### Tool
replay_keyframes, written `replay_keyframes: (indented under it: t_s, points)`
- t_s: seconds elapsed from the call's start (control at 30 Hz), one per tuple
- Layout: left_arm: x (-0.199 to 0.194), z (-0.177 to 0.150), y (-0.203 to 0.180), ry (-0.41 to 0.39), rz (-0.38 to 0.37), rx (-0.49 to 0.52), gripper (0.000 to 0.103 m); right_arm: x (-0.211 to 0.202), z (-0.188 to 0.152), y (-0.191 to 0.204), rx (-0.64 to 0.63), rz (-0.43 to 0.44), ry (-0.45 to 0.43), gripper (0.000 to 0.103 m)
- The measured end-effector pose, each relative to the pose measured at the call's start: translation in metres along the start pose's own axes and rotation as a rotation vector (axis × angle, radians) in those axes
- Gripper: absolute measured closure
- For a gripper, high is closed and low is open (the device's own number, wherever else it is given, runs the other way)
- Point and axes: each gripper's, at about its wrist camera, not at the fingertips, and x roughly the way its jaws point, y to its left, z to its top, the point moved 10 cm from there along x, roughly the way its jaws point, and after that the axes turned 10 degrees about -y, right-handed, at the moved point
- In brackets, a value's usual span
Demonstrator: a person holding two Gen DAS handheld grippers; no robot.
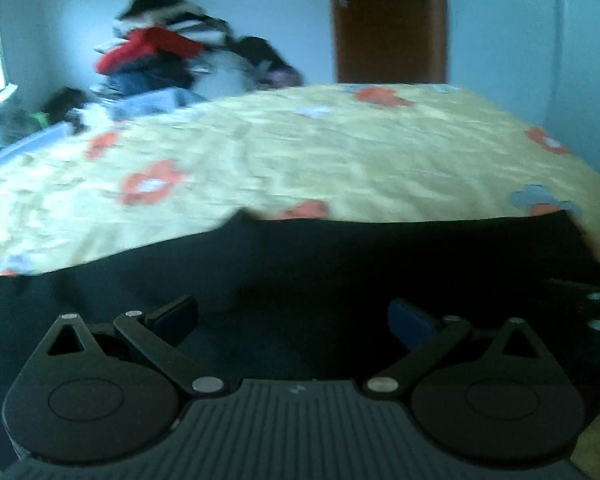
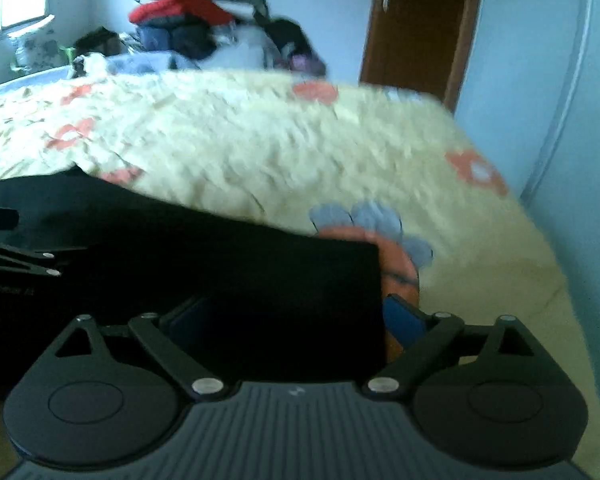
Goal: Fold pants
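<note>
Left wrist view: left gripper (image 1: 293,322) gaping over black pants (image 1: 340,264).
Right gripper (image 2: 296,320): agape, clamping nothing, pants' right edge between fingers.
Bedspread (image 2: 260,152): floral, beneath.

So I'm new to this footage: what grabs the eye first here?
The black pants lie flat across the near side of a yellow flowered bedspread. At the back left, a messy clothes pile with a red garment on top rises against the pale wall, beside a brown door.

Pants (image 1: 340,264) lie on the bed (image 1: 340,152), clothes pile (image 1: 160,52) behind.
</note>
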Motion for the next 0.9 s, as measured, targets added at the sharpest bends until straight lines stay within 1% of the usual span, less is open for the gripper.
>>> replay_keyframes:
  t_s: [0.07,0.13,0.17,0.2,0.23,0.27,0.3,0.33,0.4,0.43,0.5,0.53,0.57,0.6,0.67,0.7,0.73,0.77,0.8,0.87,0.9]
  points:
    - [-0.005,-0.006,0.022,0.012,0.055,0.003,0.0,-0.003,0.0,0.022,-0.019,0.072,-0.001,0.008]
    - [-0.005,-0.015,0.046,0.037,0.093,-0.014,0.0,0.002,-0.01,0.045,-0.064,0.137,0.04,0.008]
    - [-0.002,-0.022,0.057,0.067,0.104,-0.028,0.0,0.007,-0.017,0.053,-0.093,0.144,0.069,0.008]
    - [0.002,-0.029,0.066,0.097,0.096,-0.049,0.0,0.008,-0.019,0.056,-0.103,0.133,0.061,0.006]
    - [0.003,-0.03,0.073,0.088,0.061,-0.092,0.0,0.007,-0.017,0.056,-0.096,0.113,0.048,0.006]
    - [0.002,-0.031,0.08,0.087,0.047,-0.128,0.0,0.007,-0.014,0.056,-0.102,0.095,0.05,0.006]
    - [0.002,-0.032,0.084,0.094,0.051,-0.139,0.0,0.004,-0.01,0.057,-0.129,0.065,0.034,0.006]
    - [0.0,-0.029,0.088,0.092,0.06,-0.136,0.0,-0.001,-0.002,0.062,-0.185,0.024,-0.003,0.006]
    - [-0.007,-0.023,0.093,0.057,0.092,-0.11,0.0,-0.018,0.017,0.08,-0.338,-0.049,-0.102,0.006]
    - [-0.011,-0.02,0.097,0.035,0.109,-0.083,0.0,-0.03,0.028,0.096,-0.432,-0.081,-0.169,0.005]
    - [-0.018,-0.018,0.109,0.006,0.147,-0.031,0.0,-0.046,0.042,0.123,-0.572,-0.116,-0.274,0.0]
    - [-0.02,-0.019,0.117,0.005,0.167,-0.02,0.0,-0.054,0.047,0.142,-0.636,-0.126,-0.332,0.0]
    - [-0.021,-0.022,0.127,0.011,0.187,-0.02,0.0,-0.059,0.051,0.154,-0.666,-0.125,-0.362,0.0]
    - [-0.021,-0.028,0.142,0.025,0.206,-0.037,0.0,-0.061,0.053,0.166,-0.675,-0.113,-0.372,0.0]
    - [-0.015,-0.041,0.166,0.079,0.214,-0.095,0.0,-0.06,0.052,0.19,-0.634,-0.044,-0.352,0.0]
    - [-0.011,-0.046,0.176,0.1,0.187,-0.128,0.0,-0.057,0.051,0.198,-0.598,-0.013,-0.336,0.0]
    - [-0.008,-0.045,0.184,0.093,0.142,-0.157,0.0,-0.055,0.051,0.206,-0.548,0.012,-0.313,0.0]
    - [-0.01,-0.043,0.189,0.087,0.128,-0.157,0.0,-0.053,0.051,0.212,-0.518,0.024,-0.294,0.0]
    - [-0.013,-0.038,0.196,0.078,0.15,-0.132,0.0,-0.052,0.05,0.22,-0.5,0.051,-0.279,0.0]
    - [-0.023,-0.025,0.216,0.027,0.264,-0.05,0.0,-0.055,0.048,0.241,-0.488,0.133,-0.261,0.0]
    - [-0.029,-0.022,0.225,0.008,0.31,-0.025,0.0,-0.06,0.047,0.253,-0.492,0.171,-0.269,0.0]
